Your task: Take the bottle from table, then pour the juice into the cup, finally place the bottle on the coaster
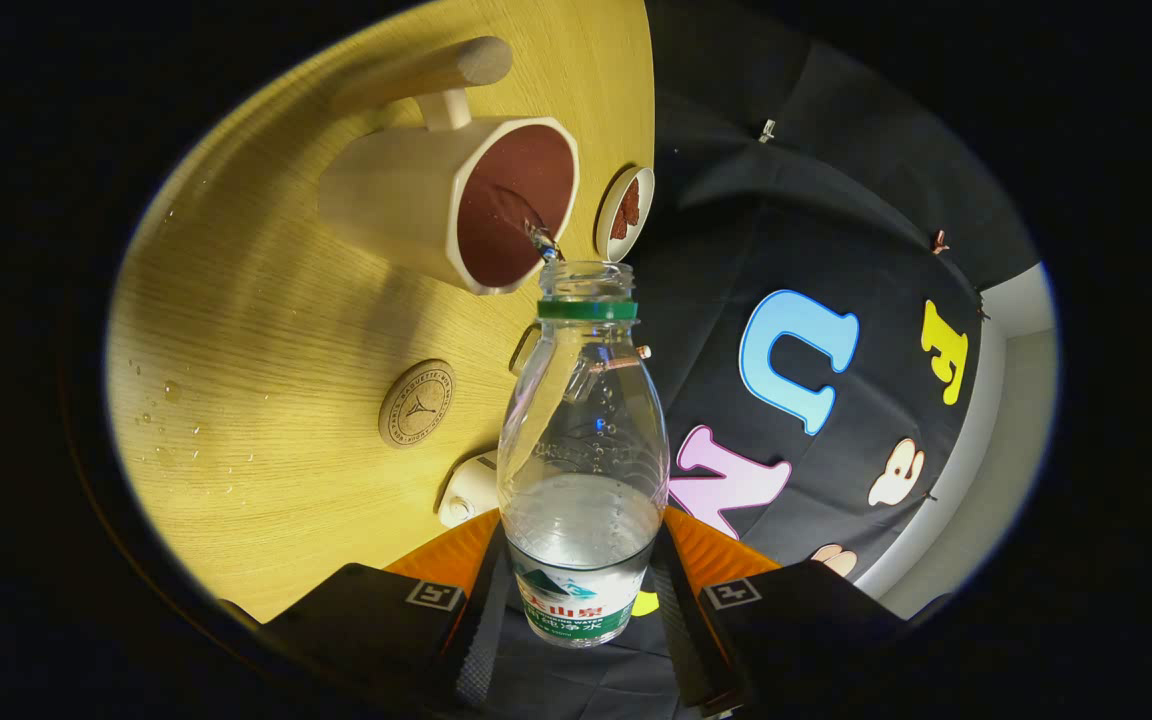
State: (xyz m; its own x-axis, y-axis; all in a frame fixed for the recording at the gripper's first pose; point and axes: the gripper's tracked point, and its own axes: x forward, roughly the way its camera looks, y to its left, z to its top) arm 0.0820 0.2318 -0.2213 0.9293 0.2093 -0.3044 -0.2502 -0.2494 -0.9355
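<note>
My gripper (576,600) is shut on a clear plastic bottle (581,440) with a green neck ring, no cap and a green label; both fingers press on its lower body. The whole view is rolled, so the bottle is tipped over. Clear liquid lies in its lower part, and a thin stream (539,238) leaves its mouth into the cream cup (456,200) just beyond. The cup has a dark brown inside and a long wooden handle (436,70). A round cork coaster (416,403) lies on the wooden table (266,330) beside the bottle's middle.
A small round cream dish with a brown inside (626,212) sits at the table's edge beside the cup. A white object (471,490) pokes out from behind the bottle. Water drops (171,400) dot the table past the coaster. The black cloth wall (816,230) stands beyond the table.
</note>
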